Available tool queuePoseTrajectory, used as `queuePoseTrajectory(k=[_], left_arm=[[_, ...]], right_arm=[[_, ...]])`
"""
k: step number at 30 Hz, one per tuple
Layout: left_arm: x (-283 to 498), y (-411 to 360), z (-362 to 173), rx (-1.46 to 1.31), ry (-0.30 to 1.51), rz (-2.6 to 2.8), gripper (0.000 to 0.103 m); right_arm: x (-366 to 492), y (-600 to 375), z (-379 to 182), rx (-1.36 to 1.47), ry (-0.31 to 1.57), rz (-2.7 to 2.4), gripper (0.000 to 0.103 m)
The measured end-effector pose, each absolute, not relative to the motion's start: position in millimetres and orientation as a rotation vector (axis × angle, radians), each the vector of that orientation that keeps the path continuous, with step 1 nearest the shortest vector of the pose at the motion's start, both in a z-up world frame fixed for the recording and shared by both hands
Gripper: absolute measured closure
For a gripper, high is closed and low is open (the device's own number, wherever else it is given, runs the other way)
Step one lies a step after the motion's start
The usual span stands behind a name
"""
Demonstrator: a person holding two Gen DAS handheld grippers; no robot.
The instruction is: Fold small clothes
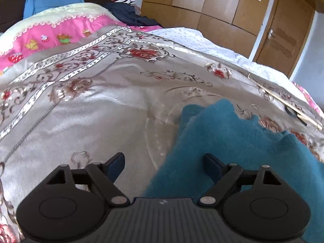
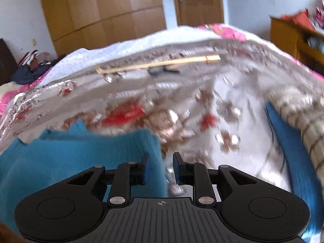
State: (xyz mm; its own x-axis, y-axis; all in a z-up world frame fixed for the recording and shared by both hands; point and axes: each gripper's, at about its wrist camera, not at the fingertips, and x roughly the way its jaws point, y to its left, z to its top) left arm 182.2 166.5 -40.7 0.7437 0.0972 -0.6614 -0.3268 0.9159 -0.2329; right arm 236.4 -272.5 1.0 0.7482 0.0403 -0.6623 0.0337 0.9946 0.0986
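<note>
On floral bedspread (image 1: pixel 91 105), teal garment (image 1: pixel 232 141) flat, lengthwise toward wardrobe (image 1: pixel 202 10)

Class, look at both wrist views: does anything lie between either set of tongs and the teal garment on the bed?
Nothing visible does. The left tongs stand open at the teal garment, its edge between the fingers; the right tongs straddle its other edge.

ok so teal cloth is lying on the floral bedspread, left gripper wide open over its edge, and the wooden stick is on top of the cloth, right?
Not quite. The wooden stick lies on the floral bedspread well beyond the teal cloth, apart from it, as the right wrist view shows. The rest stands: the cloth is on the bedspread and the left gripper is wide open over its edge.
</note>
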Motion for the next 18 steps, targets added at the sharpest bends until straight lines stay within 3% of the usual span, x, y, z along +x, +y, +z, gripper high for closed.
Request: queuePoseTrajectory(k=[3,5,7,11,16,18], left_arm=[[180,167,-39,-0.362,0.69,0.245,0.007],[174,166,-35,-0.358,0.664,0.254,0.008],[167,164,-30,-0.334,0.624,0.26,0.008],[159,167,-25,-0.348,0.582,0.25,0.008],[154,171,-37,-0.364,0.596,0.232,0.008],[150,173,-40,-0.381,0.589,0.224,0.008]], right_arm=[[234,-247,16,-0.049,0.654,-0.046,0.074],[231,-230,24,-0.052,0.637,-0.009,0.055],[233,-211,27,0.013,0.676,0.111,0.054],[246,-141,24,0.006,0.735,0.343,0.04],[272,-87,11,-0.097,0.789,0.418,0.038],[280,-71,-6,-0.176,0.833,0.367,0.042]])
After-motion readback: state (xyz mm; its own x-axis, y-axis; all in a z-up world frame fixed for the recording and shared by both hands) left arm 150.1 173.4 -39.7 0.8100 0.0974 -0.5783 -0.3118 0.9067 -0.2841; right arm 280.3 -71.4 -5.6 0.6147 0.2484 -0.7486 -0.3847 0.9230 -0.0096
